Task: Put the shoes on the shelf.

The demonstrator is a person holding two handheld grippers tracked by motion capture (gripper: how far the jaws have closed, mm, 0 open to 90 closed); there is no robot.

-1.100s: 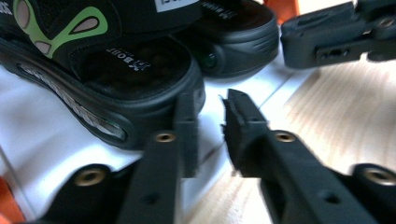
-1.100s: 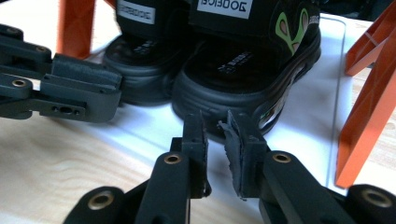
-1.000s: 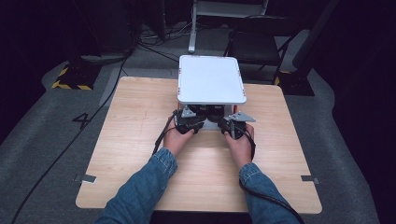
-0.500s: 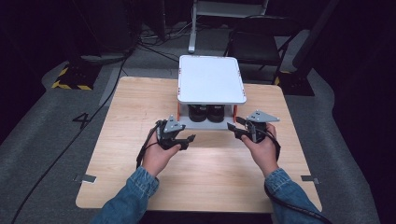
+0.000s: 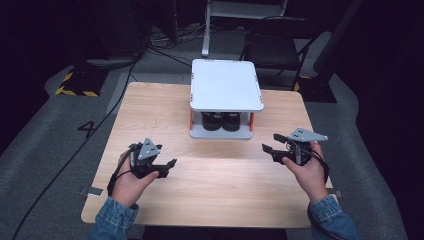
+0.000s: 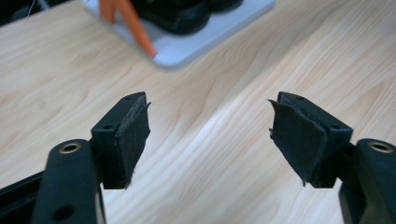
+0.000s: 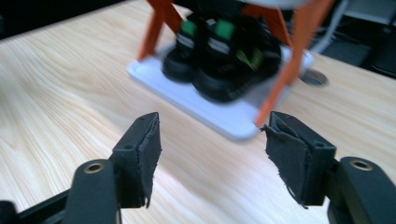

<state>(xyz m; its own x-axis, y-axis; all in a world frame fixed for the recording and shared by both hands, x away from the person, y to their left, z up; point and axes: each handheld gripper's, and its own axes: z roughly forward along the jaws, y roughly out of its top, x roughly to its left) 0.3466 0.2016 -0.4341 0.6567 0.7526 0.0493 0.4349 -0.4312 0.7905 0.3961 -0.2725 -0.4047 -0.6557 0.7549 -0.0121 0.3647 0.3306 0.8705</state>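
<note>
A small white two-level rack (image 5: 227, 85) with orange posts (image 7: 299, 49) stands at the far middle of the wooden table (image 5: 210, 195). A pair of black shoes (image 5: 221, 120) with green tags sits on its lower shelf (image 7: 219, 114). My left gripper (image 5: 167, 165) hovers open over the near left of the table, nothing between its pads (image 6: 133, 140). At the near right my right gripper (image 5: 266, 150) is open too and points toward the rack; the shoes (image 7: 224, 56) lie ahead of its empty jaws. The rack's corner (image 6: 187, 39) shows in the left gripper view.
A black chair (image 5: 275, 47) and cables lie on the grey floor beyond the table's far edge. A yellow-black striped block (image 5: 77, 85) sits on the floor at the far left. Bare wood stretches between the two grippers.
Both hands have drawn back from the rack's lower shelf toward me and apart, the left going left and the right going right. The shoes stay on the shelf.
</note>
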